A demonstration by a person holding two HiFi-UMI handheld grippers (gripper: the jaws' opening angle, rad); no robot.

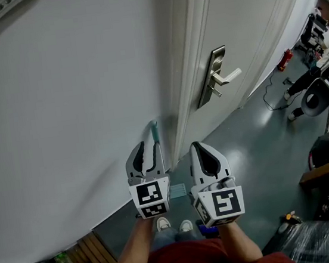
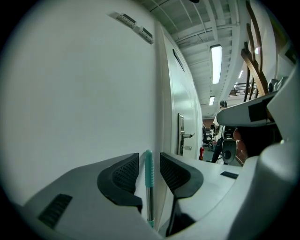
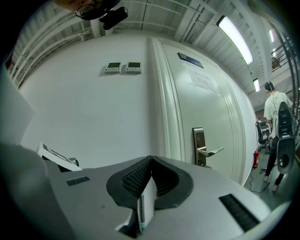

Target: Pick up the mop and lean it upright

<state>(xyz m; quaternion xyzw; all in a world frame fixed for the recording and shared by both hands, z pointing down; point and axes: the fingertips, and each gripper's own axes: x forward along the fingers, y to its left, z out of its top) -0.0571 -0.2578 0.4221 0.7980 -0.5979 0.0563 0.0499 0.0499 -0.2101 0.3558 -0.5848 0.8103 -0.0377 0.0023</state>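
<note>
Mop (image 2: pixel 148 180) leans at doorframe (image 2: pixel 161 103), clear inside left tool (image 2: pixel 149 158).

No text, brand or number is being shown legibly. A paper notice (image 3: pixel 202 78) and a dark plate (image 3: pixel 189 59) are being seen on the door (image 3: pixel 225 112) above the right gripper (image 3: pixel 150 161), their print being lost to blur.

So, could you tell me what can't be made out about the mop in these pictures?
Mop's lower pole: head view, covered by the left gripper; only the teal handle tip shows.
Pale patch between the grippers: head view, too small to call the mop head.
Pole sliver under the right gripper: right gripper view, too little shows to tell whether it's touched.
</note>
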